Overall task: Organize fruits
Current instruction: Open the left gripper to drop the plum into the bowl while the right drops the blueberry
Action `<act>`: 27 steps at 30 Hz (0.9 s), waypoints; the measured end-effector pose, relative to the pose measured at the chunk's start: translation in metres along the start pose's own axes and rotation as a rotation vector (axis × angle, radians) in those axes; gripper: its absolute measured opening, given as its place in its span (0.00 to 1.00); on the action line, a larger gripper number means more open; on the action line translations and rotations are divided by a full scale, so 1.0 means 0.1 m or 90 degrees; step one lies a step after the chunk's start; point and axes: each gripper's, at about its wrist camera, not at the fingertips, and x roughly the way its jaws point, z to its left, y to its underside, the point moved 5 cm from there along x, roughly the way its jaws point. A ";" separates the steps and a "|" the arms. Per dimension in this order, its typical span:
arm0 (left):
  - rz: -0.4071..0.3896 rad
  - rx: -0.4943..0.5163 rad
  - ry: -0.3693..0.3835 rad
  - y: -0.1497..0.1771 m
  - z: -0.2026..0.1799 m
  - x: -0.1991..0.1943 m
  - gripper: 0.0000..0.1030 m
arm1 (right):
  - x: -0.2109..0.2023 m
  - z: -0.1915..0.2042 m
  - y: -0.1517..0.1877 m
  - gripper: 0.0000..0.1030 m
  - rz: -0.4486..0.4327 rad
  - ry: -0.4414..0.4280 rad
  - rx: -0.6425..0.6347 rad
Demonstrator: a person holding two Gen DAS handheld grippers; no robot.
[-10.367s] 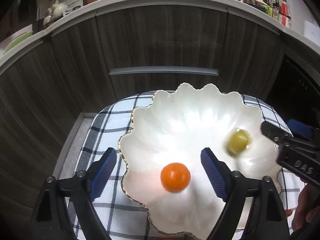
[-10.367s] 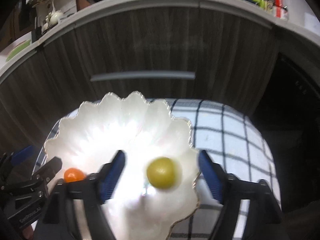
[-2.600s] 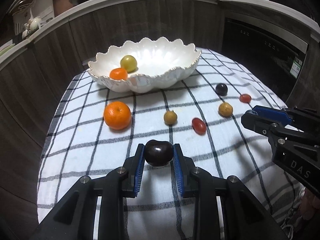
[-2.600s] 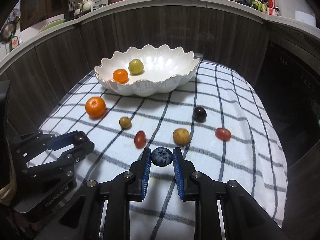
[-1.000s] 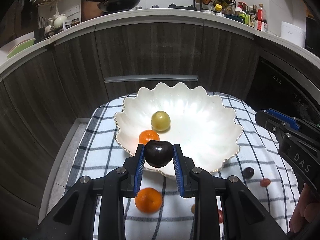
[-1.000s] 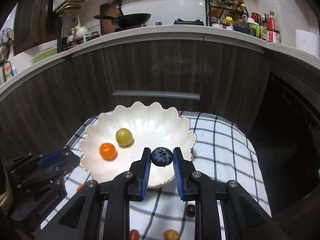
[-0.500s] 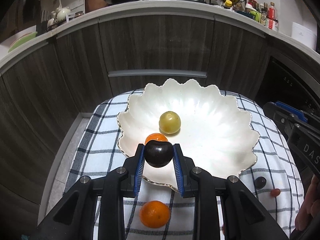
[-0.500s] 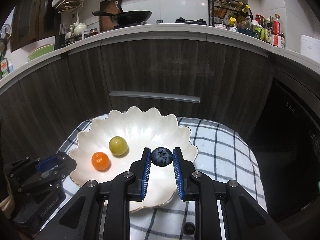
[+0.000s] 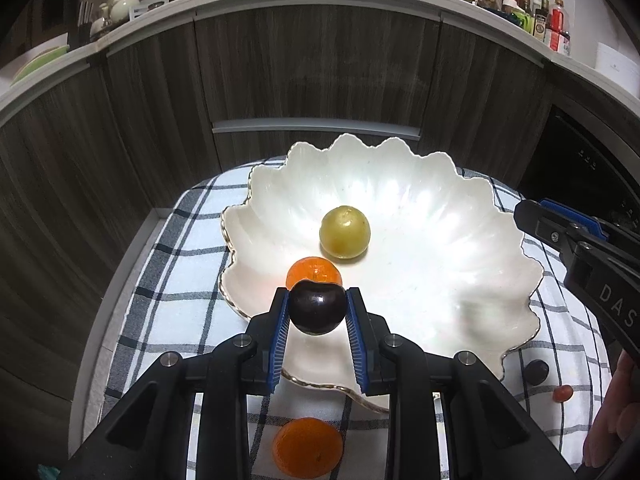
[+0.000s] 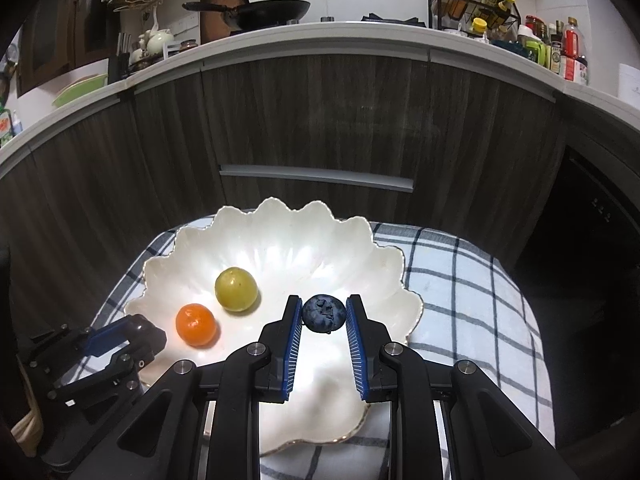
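A white scalloped bowl (image 9: 460, 216) (image 10: 304, 240) rests on a checked cloth and holds a green grape (image 9: 344, 232) (image 10: 236, 289) and a small orange fruit (image 9: 314, 272) (image 10: 196, 325). My left gripper (image 9: 318, 312) is shut on a dark cherry (image 9: 317, 308), hanging over the bowl's near left part. My right gripper (image 10: 323, 314) is shut on a blueberry (image 10: 324, 313) above the bowl's right half. Each gripper's tip shows at the edge of the other view, the left one (image 10: 120, 336) at the bowl's left rim.
On the checked cloth (image 9: 176, 280) (image 10: 460, 292) lie an orange mandarin (image 9: 308, 446) just before the bowl, a dark fruit (image 9: 537, 372) and a small red one (image 9: 563, 393) to the right. Dark wood cabinets (image 10: 320, 128) stand right behind the table.
Both grippers have moved forward and slightly down over the bowl, which now looks larger and nearer. Each still holds its fruit.
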 end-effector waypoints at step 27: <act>-0.019 -0.003 -0.026 0.02 0.04 -0.06 0.72 | 0.14 -0.04 0.09 0.76 0.021 0.003 -0.004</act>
